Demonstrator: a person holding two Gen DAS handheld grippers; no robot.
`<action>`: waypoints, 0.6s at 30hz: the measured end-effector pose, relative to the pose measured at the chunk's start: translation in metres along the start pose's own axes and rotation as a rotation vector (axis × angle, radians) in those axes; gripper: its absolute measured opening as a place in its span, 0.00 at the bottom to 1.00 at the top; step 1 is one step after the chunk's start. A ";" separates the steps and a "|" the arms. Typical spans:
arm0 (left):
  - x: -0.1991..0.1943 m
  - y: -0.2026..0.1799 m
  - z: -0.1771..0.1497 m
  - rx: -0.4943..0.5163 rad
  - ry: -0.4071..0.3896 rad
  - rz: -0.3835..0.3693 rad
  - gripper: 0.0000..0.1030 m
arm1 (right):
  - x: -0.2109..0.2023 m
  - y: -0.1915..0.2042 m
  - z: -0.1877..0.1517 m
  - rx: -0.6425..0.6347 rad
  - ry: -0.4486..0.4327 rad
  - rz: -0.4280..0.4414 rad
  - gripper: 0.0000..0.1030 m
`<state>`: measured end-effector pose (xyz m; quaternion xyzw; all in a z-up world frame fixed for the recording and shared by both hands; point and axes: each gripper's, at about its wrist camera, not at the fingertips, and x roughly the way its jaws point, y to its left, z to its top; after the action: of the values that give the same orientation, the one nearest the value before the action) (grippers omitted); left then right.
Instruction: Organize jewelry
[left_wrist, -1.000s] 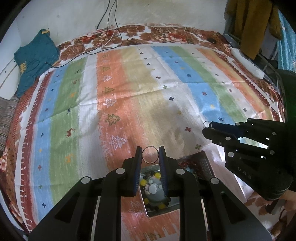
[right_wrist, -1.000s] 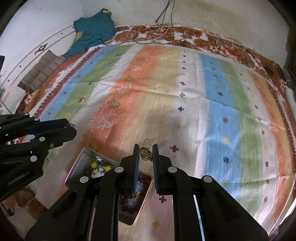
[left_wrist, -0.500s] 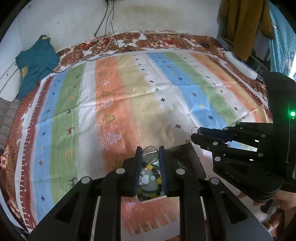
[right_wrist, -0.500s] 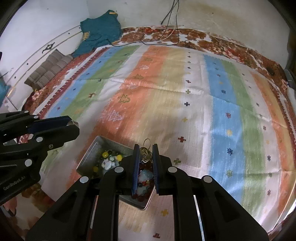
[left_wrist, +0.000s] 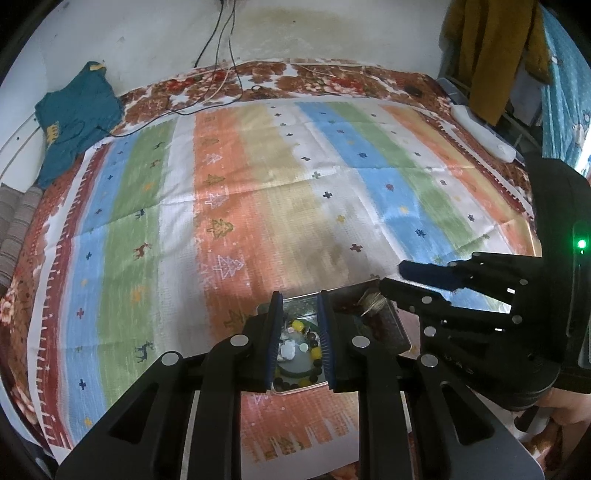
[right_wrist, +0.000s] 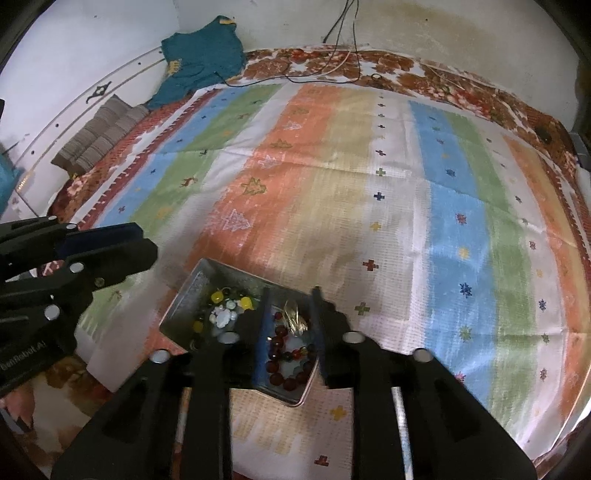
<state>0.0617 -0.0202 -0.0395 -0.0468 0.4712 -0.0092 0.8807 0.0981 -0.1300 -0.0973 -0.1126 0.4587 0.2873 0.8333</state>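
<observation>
Metal tray (right_wrist: 207, 284) near bed's front edge, striped sheet (right_wrist: 369, 192) beyond bare | right tongs (right_wrist: 290, 326) just parted, gold bangles (right_wrist: 295, 319) loose between | left tongs (left_wrist: 300, 328) slightly open, empty, above tray's beads (left_wrist: 295, 343)

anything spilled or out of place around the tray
Nothing stands out. The beads and gold earrings lie inside the metal tray, which sits flat on the striped mat; no piece shows loose on the mat around it.

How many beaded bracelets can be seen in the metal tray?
2. The yellow-and-dark bracelet lies in the left part of the metal tray, and the red bracelet in its right part. Others may be hidden.
</observation>
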 end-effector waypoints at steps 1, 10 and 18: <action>0.000 0.001 0.000 -0.007 0.000 -0.006 0.23 | 0.000 0.000 -0.001 0.001 -0.001 -0.003 0.28; -0.014 0.003 -0.008 -0.014 -0.021 -0.006 0.40 | -0.016 -0.002 -0.012 0.006 -0.021 -0.030 0.41; -0.027 0.006 -0.022 -0.015 -0.027 -0.020 0.63 | -0.031 0.001 -0.024 -0.013 -0.041 -0.032 0.58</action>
<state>0.0279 -0.0139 -0.0297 -0.0580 0.4587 -0.0139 0.8866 0.0675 -0.1514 -0.0849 -0.1196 0.4377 0.2791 0.8463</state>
